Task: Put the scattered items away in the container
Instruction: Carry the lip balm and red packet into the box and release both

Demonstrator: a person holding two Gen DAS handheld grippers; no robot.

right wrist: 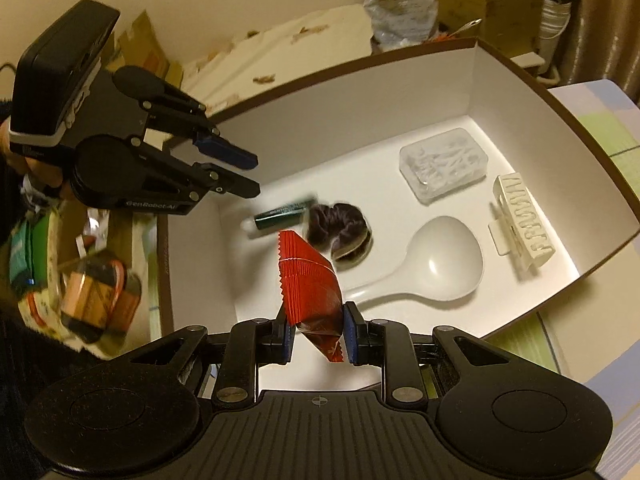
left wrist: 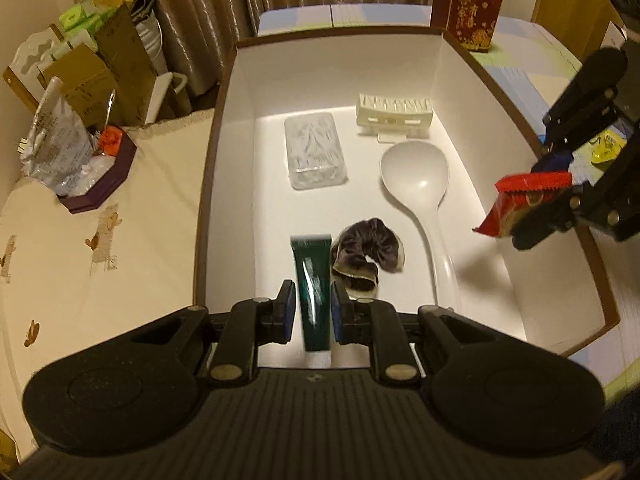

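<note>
Beige pleated curtains (left wrist: 224,4) hang across the top of the left wrist view, with a plain cream wall (left wrist: 28,8) at the upper left. Below it, a cream cloth printed with small brown figures (left wrist: 80,240) covers a surface filling the left side. A pastel blue-and-green checked sheet (left wrist: 516,60) lies at the upper right under warm, dim light.

"GenRobot-AI" on left claw (right wrist: 236,174)

In the box (left wrist: 224,168), the case (left wrist: 315,151) lay at eleven o'clock, the rack (left wrist: 394,117) at one, the spoon (left wrist: 416,176) at three, the tube (left wrist: 313,280) and scrunchie (left wrist: 366,250) at six.
</note>
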